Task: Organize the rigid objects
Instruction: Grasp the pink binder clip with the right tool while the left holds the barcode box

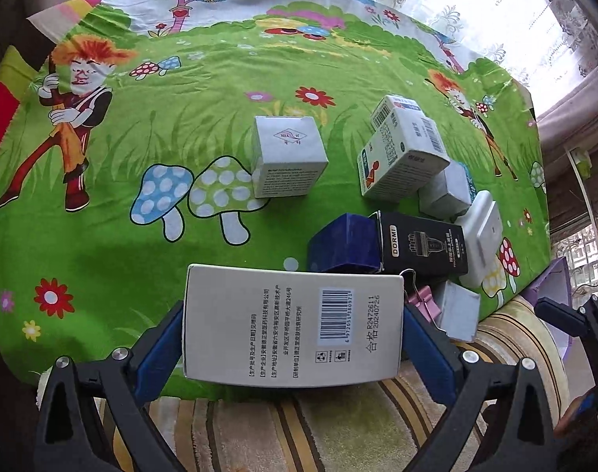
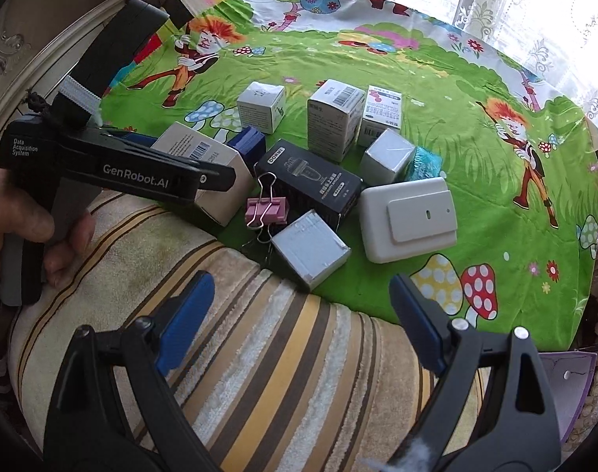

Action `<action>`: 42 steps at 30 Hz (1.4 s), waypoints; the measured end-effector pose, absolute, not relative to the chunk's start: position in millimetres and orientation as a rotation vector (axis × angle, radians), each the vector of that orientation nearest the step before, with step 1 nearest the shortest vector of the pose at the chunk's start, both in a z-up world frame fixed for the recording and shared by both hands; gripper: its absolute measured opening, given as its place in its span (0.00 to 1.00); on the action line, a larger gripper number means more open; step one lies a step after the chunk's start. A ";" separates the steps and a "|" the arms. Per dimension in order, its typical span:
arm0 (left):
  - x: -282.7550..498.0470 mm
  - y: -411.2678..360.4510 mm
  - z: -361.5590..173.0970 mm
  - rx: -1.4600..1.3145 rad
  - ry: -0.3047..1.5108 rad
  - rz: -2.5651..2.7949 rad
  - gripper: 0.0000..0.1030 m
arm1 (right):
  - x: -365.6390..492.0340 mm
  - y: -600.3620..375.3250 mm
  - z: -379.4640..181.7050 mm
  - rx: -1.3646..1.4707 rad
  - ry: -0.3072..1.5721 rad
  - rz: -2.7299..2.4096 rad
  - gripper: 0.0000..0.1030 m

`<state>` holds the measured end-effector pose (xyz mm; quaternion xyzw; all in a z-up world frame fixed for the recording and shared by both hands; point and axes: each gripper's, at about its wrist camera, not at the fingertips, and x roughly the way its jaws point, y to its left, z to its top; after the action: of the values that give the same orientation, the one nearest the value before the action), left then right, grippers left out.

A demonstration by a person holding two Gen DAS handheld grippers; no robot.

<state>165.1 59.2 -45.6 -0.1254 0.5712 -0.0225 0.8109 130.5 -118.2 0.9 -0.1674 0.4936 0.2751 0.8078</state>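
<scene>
The left gripper (image 1: 293,338) has its fingers (image 1: 159,348) pinching one large white box (image 1: 293,326), long axis running across from finger to finger, barcode face up, at the near edge of the green cartoon cloth (image 1: 141,126). The right gripper (image 2: 299,326) is spread with nothing between its fingers (image 2: 184,320), above the striped towel (image 2: 279,373).

Ahead of the right fingers lie one white switch plate (image 2: 409,218), one black DORMI box (image 2: 310,181) pointing away to the left, three white cartons (image 2: 334,118) and two grey cubes (image 2: 308,251), one dark blue box (image 2: 249,143), and one pink binder clip (image 2: 265,210).

Only the right wrist view shows the hand (image 2: 19,228) gripping the left tool; only the left shows the box's printed label.
</scene>
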 end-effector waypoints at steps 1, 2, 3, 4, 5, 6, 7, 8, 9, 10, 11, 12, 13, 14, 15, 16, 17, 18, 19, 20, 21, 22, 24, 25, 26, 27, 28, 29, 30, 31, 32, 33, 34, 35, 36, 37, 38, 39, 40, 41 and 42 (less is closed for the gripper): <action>162.6 62.0 -45.0 -0.291 1.210 -0.044 0.99 | 133.5 -112.3 -0.8 -0.372 1.058 0.591 0.89; 160.3 65.7 -44.4 -0.321 1.198 -0.040 0.99 | 136.4 -106.6 -2.2 -0.385 1.059 0.591 0.89; 157.6 68.9 -44.1 -0.347 1.189 -0.036 0.99 | 139.2 -100.8 -3.3 -0.394 1.058 0.589 0.89; 155.1 72.8 -43.7 -0.375 1.177 -0.033 0.99 | 141.9 -94.6 -4.9 -0.401 1.059 0.587 0.88; 152.4 76.9 -43.2 -0.402 1.166 -0.028 0.99 | 144.5 -88.6 -6.8 -0.411 1.063 0.585 0.87; 149.8 81.3 -42.9 -0.429 1.154 -0.023 0.99 | 147.7 -82.4 -9.6 -0.417 1.077 0.588 0.85; 147.0 86.3 -42.3 -0.457 1.142 -0.020 0.99 | 151.3 -77.5 -12.5 -0.408 1.097 0.595 0.84; 144.7 91.2 -42.3 -0.481 1.134 -0.016 0.99 | 155.0 -72.5 -16.0 -0.389 1.123 0.603 0.84; 143.0 95.0 -42.7 -0.501 1.127 -0.010 0.99 | 157.6 -68.6 -19.3 -0.378 1.144 0.604 0.83; 142.6 98.4 -43.9 -0.518 1.123 -0.007 0.99 | 160.4 -64.5 -22.6 -0.378 1.158 0.596 0.83; 141.2 101.0 -45.1 -0.535 1.119 -0.004 0.99 | 161.6 -61.1 -25.2 -0.386 1.164 0.589 0.82; 140.4 103.3 -46.3 -0.550 1.117 -0.001 0.99 | 162.1 -58.0 -27.2 -0.395 1.166 0.587 0.81; 140.0 104.6 -47.0 -0.559 1.116 0.000 0.99 | 162.2 -55.4 -28.9 -0.402 1.168 0.586 0.79; 139.2 105.9 -46.9 -0.565 1.113 -0.001 0.99 | 162.3 -52.9 -30.6 -0.408 1.171 0.585 0.78; 138.7 106.0 -46.8 -0.566 1.112 -0.001 0.99 | 162.2 -51.4 -32.5 -0.411 1.175 0.585 0.76; 138.6 105.4 -46.7 -0.566 1.112 -0.001 0.99 | 162.5 -49.6 -34.5 -0.417 1.181 0.583 0.73; 138.7 105.0 -46.7 -0.565 1.111 -0.001 0.99 | 163.0 -48.4 -36.4 -0.422 1.185 0.580 0.72; 138.6 105.5 -47.0 -0.567 1.110 -0.001 0.99 | 163.7 -47.9 -37.7 -0.424 1.188 0.577 0.71; 138.5 106.1 -47.1 -0.570 1.108 -0.001 0.99 | 164.9 -47.6 -39.1 -0.424 1.193 0.574 0.70; 138.5 106.8 -47.5 -0.574 1.107 -0.001 0.99 | 165.8 -47.3 -39.5 -0.424 1.191 0.572 0.70; 138.2 107.1 -47.5 -0.576 1.106 -0.001 0.99 | 166.5 -46.8 -39.6 -0.427 1.189 0.567 0.68; 137.9 107.3 -47.4 -0.575 1.106 -0.001 0.99 | 167.2 -46.2 -39.6 -0.430 1.187 0.562 0.65; 137.4 107.5 -47.3 -0.571 1.106 -0.001 0.99 | 167.7 -44.6 -39.1 -0.437 1.180 0.553 0.60; 137.4 107.3 -47.3 -0.570 1.106 -0.001 0.99 | 167.2 -43.3 -38.5 -0.441 1.178 0.553 0.58; 137.4 107.0 -47.3 -0.569 1.106 0.000 0.99 | 166.0 -42.3 -38.4 -0.447 1.177 0.555 0.58; 137.6 106.8 -47.3 -0.570 1.106 0.000 0.99 | 164.7 -40.8 -38.5 -0.451 1.177 0.559 0.58; 137.8 106.6 -47.4 -0.569 1.106 0.000 0.99 | 163.4 -40.0 -38.4 -0.455 1.174 0.561 0.58; 137.9 106.5 -47.4 -0.568 1.106 0.000 0.99 | 162.5 -38.7 -38.9 -0.465 1.171 0.561 0.58; 138.0 106.3 -47.3 -0.566 1.106 0.000 0.99 | 162.2 -37.3 -39.9 -0.474 1.173 0.563 0.58; 137.9 106.0 -47.2 -0.565 1.106 0.000 0.99 | 162.2 -36.0 -41.1 -0.480 1.177 0.568 0.55; 137.9 105.7 -47.1 -0.563 1.106 0.000 0.99 | 162.0 -34.8 -42.9 -0.485 1.183 0.572 0.52; 137.8 105.8 -47.1 -0.564 1.106 0.000 0.99 | 161.9 -33.9 -44.4 -0.489 1.188 0.574 0.46; 137.7 106.3 -47.2 -0.568 1.105 0.000 0.99 | 161.7 -33.2 -45.2 -0.490 1.192 0.579 0.45; 137.6 106.9 -47.4 -0.575 1.103 -0.001 0.99 | 161.3 -32.9 -45.2 -0.486 1.192 0.587 0.45; 137.3 107.9 -47.5 -0.585 1.100 0.000 0.99 | 161.0 -32.1 -44.4 -0.479 1.191 0.601 0.45; 136.7 109.3 -47.6 -0.594 1.096 0.000 0.99 | 160.6 -31.0 -43.8 -0.472 1.192 0.617 0.45; 136.1 110.9 -47.6 -0.604 1.092 0.002 0.99 | 160.5 -28.6 -44.1 -0.469 1.196 0.625 0.45; 135.4 112.4 -47.8 -0.614 1.089 0.003 0.99 | 160.8 -26.8 -44.8 -0.469 1.199 0.627 0.45; 134.9 113.6 -47.8 -0.620 1.086 0.004 0.99 | 161.3 -24.8 -46.0 -0.469 1.203 0.631 0.45; 134.3 114.7 -47.8 -0.623 1.084 0.009 0.99 | 161.4 -22.5 -47.4 -0.473 1.205 0.633 0.45; 133.8 115.8 -48.1 -0.628 1.082 0.009 0.99 | 161.3 -20.9 -48.7 -0.479 1.206 0.635 0.45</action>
<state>133.8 115.8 -48.1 -0.2939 0.5066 0.0042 0.8105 161.3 -20.9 -48.7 -0.2190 0.5521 0.2907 0.7502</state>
